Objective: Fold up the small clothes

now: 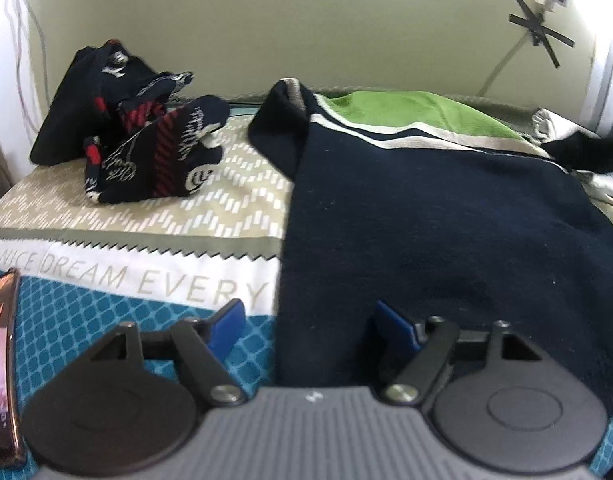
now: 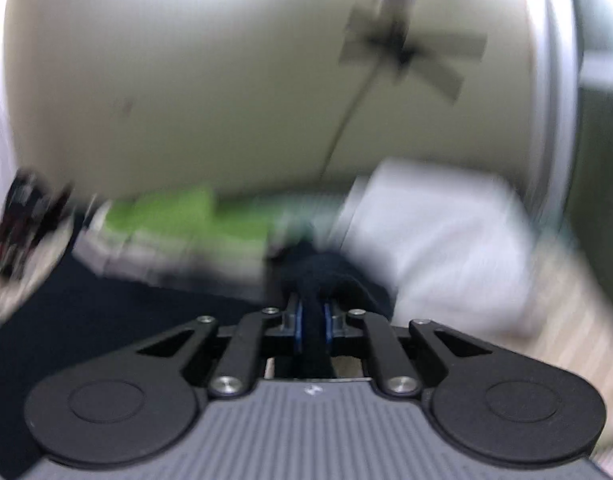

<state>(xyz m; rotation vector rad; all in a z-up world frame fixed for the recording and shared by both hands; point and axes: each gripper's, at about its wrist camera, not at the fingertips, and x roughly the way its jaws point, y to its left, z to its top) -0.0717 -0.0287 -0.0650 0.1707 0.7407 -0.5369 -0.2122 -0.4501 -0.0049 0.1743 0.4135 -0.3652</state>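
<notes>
Nearest the lens is the left hand-held gripper (image 1: 306,326), jaws spread wide and gripping nothing, with the near left edge of the navy garment (image 1: 446,232) lying between its blue pads (image 1: 226,326). Off to its left on the bed (image 1: 86,312) there's a phone (image 1: 2,360), and further ahead-left a heap of dark patterned small clothes (image 1: 138,140) waiting their turn. The navy piece is spread flat straight ahead and to the right, green cloth (image 1: 406,112) beyond it.

Over on the right, the right hand-held gripper (image 2: 312,326) is clenched on a pinch of that navy fabric (image 2: 318,272). That view is pretty smeared, so I can't swear which corner it has.

Looks like we're at the start of a fold: right side grabbed, left side lined up. Next the left needs to close on its edge, then both lift and carry the edge over together.
</notes>
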